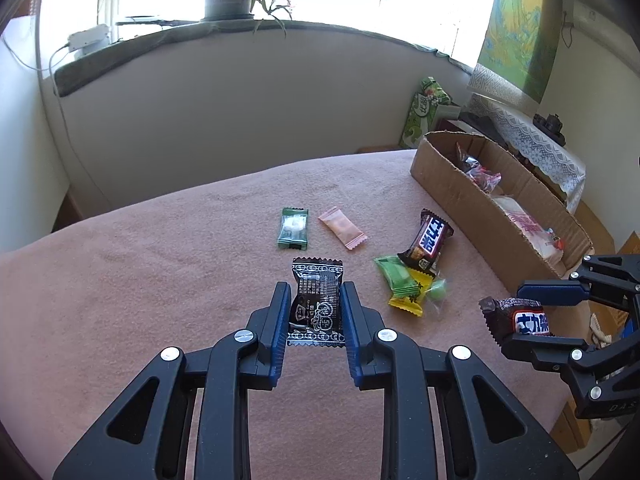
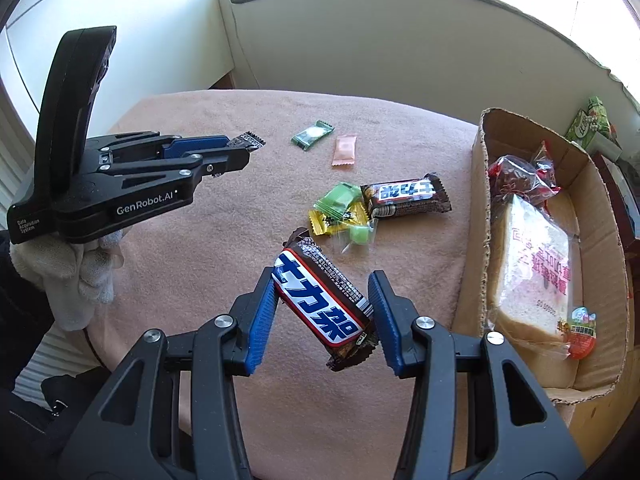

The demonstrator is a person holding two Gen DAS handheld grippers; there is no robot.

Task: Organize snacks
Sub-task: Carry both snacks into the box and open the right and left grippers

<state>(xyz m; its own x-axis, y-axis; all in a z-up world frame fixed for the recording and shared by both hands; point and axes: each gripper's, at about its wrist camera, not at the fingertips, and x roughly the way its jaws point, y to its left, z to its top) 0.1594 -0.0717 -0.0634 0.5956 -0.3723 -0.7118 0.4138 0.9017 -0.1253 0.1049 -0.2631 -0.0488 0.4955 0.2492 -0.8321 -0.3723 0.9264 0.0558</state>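
Above the cloth, left tool (image 1: 314, 312) gripping black packet (image 1: 316, 300), right tool (image 2: 326, 300) gripping chocolate bar (image 2: 324, 300)

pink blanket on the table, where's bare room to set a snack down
Free: the broad pink blanket left of the dark green wrapped candy. Crowded: the cluster of a green packet, a yellow packet and a brown chocolate bar, beside the cardboard box.

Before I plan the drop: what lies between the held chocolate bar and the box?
Only bare pink cloth, by the right wrist view, between the chocolate bar and the box.
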